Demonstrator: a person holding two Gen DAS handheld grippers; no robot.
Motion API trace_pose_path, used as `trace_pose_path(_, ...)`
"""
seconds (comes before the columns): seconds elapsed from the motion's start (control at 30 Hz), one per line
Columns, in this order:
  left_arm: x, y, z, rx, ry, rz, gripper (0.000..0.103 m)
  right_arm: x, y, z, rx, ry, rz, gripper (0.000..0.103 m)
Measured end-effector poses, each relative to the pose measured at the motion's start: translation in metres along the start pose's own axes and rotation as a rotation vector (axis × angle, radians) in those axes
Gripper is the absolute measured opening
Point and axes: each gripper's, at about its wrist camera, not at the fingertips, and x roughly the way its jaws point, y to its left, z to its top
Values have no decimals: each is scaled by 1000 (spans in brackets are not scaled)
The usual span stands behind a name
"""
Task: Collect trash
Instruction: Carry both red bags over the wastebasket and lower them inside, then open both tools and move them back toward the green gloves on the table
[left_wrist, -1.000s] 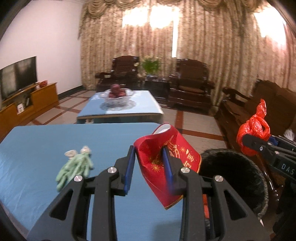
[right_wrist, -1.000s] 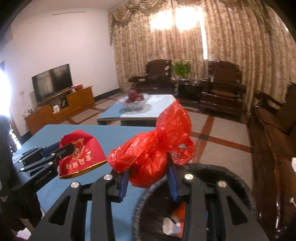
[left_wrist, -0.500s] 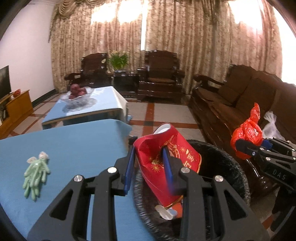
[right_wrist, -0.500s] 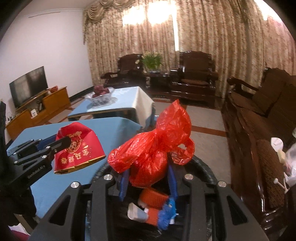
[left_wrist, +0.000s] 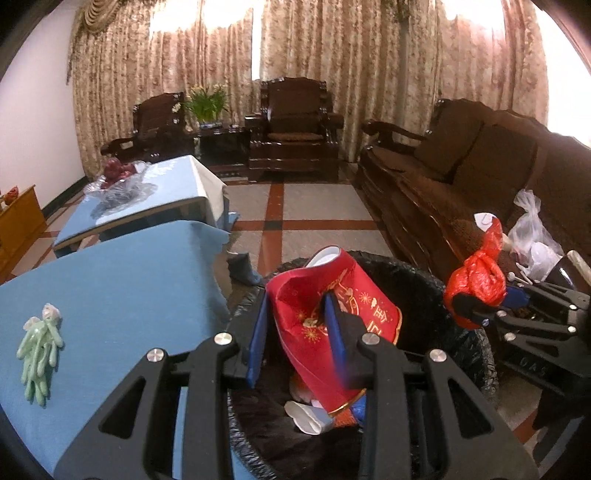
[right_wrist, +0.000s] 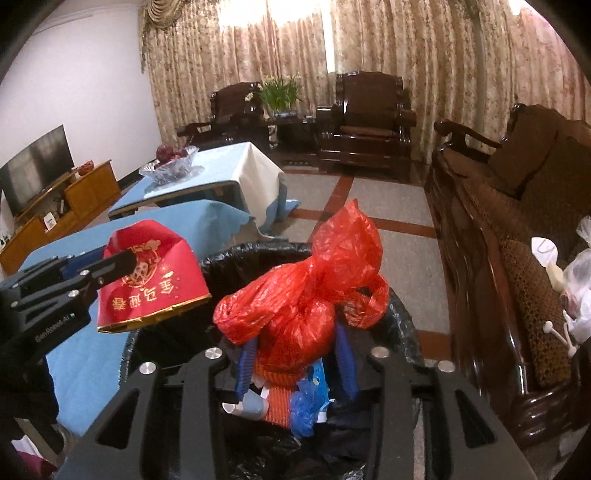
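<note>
two pieces of trash hang over the bin at once, one in each gripper. farthest left, on the blue tablecloth (left_wrist: 122, 295), a pale green glove-like bundle (left_wrist: 38, 350) lies untouched, well apart from the bin; whether it is trash i cannot tell. next comes the left gripper (left_wrist: 295, 332), its jaws narrow and pinched on one wall of the red paper bag (left_wrist: 332, 317): one pad sits inside the bag's mouth, the other outside. the bag is held above the near-left part of the black-lined trash bin (left_wrist: 424, 280), tilted, its gold-trimmed edge pointing down toward the litter already inside. it looks light and fairly stiff, like creased card that keeps its shape, so a hold on a single wall near the rim seems enough; it should fall cleanly once the pads part.

to the right, the right gripper (right_wrist: 295, 354) has the red plastic bag (right_wrist: 306, 295) between its pads at the bunched lower part, the knotted top standing up above them. its jaws are opening at this moment, and the bag is between them, over the bin's middle. this one looks soft, crinkly and light, likely to cling or snag on a pad, so the bunched waist is the sensible place to hold. farther right, a dark wooden sofa (right_wrist: 517, 206) carries clear plastic bags (right_wrist: 580, 280), near the bin but apart from it.
</note>
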Motion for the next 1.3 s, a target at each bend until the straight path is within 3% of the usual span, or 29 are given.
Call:
trace_pose_path(0.03,2,-2,0,-1,8,-4,32,2,0,-1,0,6,-4,45)
trace_pose_path(0.17,6,3,-2,-23,34,-22,62,7,-3,-4,21,19,-43,82)
trace_pose_path(0.23,3,7,-2,-29,33,-21,66,9,-4,-7,24,31,-49,98)
trace_pose_path(0.43,-14,31,-1,-39,1,29,85,12,-2,-14,68,54,-9,97)
trace_pose_path(0.7,-53,88,-6,-98,-41,131,89,-2,37,-3,36,-8,52,97)
trace_pose_path(1.03,-121,190,-28,-222,-104,325,89,-5,140,26,-108,-71,190,97)
trace_pose_path(1.3,-154,280,-58,-323,-98,490,89,18,234,38,-196,-109,283,97)
